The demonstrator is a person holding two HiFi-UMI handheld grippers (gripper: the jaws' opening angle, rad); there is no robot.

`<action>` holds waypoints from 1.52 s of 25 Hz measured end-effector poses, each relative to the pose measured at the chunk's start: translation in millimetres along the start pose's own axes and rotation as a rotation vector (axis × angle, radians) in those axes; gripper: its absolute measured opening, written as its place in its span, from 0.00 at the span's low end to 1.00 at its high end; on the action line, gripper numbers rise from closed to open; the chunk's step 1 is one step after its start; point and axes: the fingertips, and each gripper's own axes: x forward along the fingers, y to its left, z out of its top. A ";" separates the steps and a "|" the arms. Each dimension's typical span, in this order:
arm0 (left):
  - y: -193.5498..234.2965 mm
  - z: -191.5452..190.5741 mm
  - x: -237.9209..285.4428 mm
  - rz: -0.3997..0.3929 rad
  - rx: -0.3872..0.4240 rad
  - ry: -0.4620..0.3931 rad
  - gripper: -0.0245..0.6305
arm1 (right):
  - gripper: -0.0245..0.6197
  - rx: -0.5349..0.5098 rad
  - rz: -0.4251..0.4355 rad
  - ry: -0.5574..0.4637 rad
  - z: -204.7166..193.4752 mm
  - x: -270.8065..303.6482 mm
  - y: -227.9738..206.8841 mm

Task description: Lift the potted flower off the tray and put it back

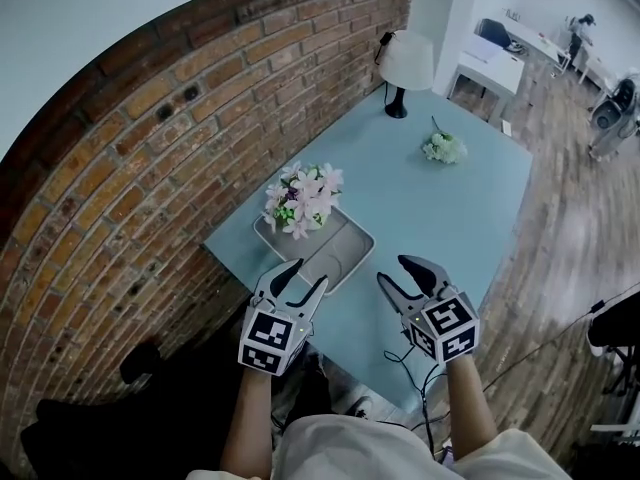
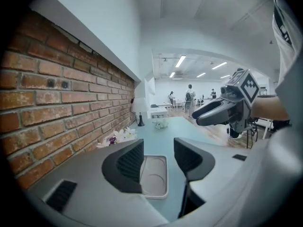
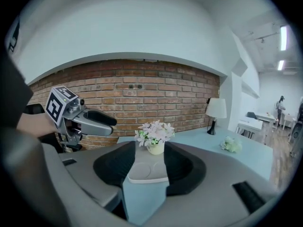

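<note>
A pale blue desk [image 1: 440,203] stands with one long side against a red brick wall [image 1: 150,148]. At its far end, close to the wall, sits a lamp [image 1: 405,66] with a white shade and a dark base. A small loose bunch of whitish flowers [image 1: 442,148] lies on the desk near the lamp. The floor [image 1: 570,228] is wooden planks. Farther off are white tables [image 1: 490,63], a standing person [image 1: 578,33] and lit ceiling strips [image 2: 180,61].
</note>
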 end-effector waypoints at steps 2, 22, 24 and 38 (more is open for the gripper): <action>-8.8 6.8 -9.9 0.002 0.006 -0.012 0.36 | 0.34 0.008 -0.021 -0.015 4.0 -11.2 0.2; -79.4 74.4 -91.6 0.083 0.096 -0.202 0.06 | 0.06 -0.053 0.014 -0.172 55.5 -110.2 40.5; -85.1 77.0 -92.9 0.080 0.099 -0.206 0.06 | 0.06 -0.062 0.008 -0.167 54.8 -114.2 40.0; -91.8 81.4 -90.6 0.066 0.119 -0.203 0.06 | 0.06 -0.060 0.006 -0.177 56.8 -115.2 38.7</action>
